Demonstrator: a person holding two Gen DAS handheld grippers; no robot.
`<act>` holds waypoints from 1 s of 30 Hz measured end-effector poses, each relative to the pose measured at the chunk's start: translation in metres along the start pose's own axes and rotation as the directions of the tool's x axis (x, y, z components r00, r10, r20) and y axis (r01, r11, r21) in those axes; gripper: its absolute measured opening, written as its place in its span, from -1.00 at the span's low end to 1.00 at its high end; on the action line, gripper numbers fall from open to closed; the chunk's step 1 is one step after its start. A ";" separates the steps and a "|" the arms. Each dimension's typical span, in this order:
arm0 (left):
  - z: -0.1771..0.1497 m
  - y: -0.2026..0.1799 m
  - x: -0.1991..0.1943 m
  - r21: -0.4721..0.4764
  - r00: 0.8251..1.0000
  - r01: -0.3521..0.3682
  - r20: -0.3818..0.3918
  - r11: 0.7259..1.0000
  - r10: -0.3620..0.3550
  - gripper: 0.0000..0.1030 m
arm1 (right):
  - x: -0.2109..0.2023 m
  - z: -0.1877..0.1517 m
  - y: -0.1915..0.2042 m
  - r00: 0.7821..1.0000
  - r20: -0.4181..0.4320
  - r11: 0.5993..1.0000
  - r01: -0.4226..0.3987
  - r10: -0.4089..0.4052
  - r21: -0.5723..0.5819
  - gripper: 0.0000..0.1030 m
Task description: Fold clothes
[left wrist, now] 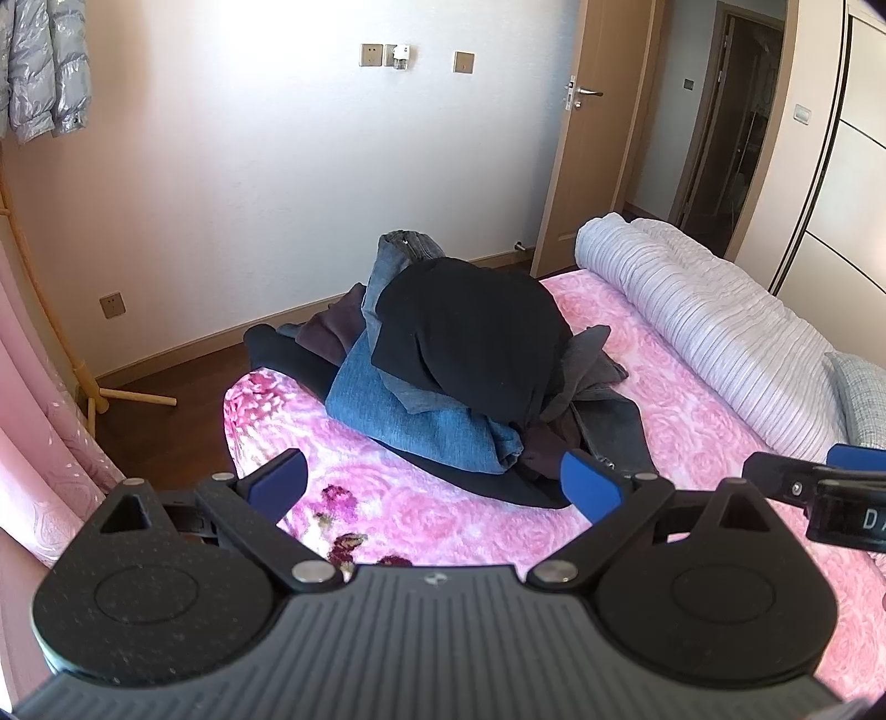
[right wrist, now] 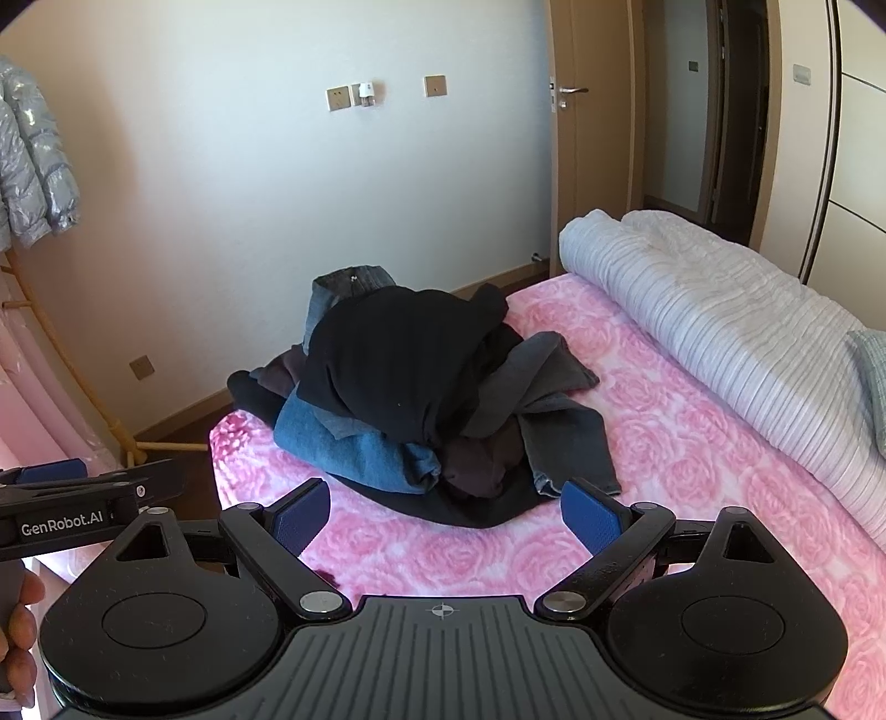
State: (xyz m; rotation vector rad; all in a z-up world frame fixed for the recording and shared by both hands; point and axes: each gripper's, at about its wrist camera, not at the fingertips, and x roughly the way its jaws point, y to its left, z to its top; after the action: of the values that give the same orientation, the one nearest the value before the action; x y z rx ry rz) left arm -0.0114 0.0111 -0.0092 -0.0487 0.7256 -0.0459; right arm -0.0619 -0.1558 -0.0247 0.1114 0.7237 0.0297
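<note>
Clearly we hold the left gripper (left wrist: 432, 484) and right gripper (right wrist: 440, 512) spread wide and empty before the tangled clothes pile (right wrist: 421, 387) on the bed (right wrist: 692, 443); grabbing blindly, we judge, could snag several garments together.

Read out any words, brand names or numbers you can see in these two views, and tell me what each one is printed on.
"GenRobot.AI": white print on the side of the left tool, seen in the right wrist view.
"DA": white letters on the side of the right tool, cut off by the frame edge in the left wrist view, so the rest cannot be read.
The wall plates and the pile of clothes show no readable text.
</note>
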 end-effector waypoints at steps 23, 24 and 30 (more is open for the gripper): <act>-0.001 0.001 0.001 0.018 1.000 -0.006 -0.013 1.000 0.007 0.88 | -0.003 0.008 -0.011 1.000 -0.019 1.000 -0.023 0.023 -0.003 0.81; -0.001 0.001 0.001 0.019 1.000 -0.007 -0.013 1.000 0.007 0.88 | -0.003 0.008 -0.012 1.000 -0.020 1.000 -0.023 0.023 -0.003 0.81; -0.001 0.003 -0.001 0.016 1.000 -0.015 -0.015 1.000 0.015 0.88 | -0.003 0.009 -0.016 0.999 -0.019 1.000 -0.030 0.030 -0.001 0.81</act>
State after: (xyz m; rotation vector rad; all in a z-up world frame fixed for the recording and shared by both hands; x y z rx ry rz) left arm -0.0123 0.0137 -0.0095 -0.0274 0.7402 -0.0381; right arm -0.0588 -0.1723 -0.0179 0.1208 0.7410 0.0604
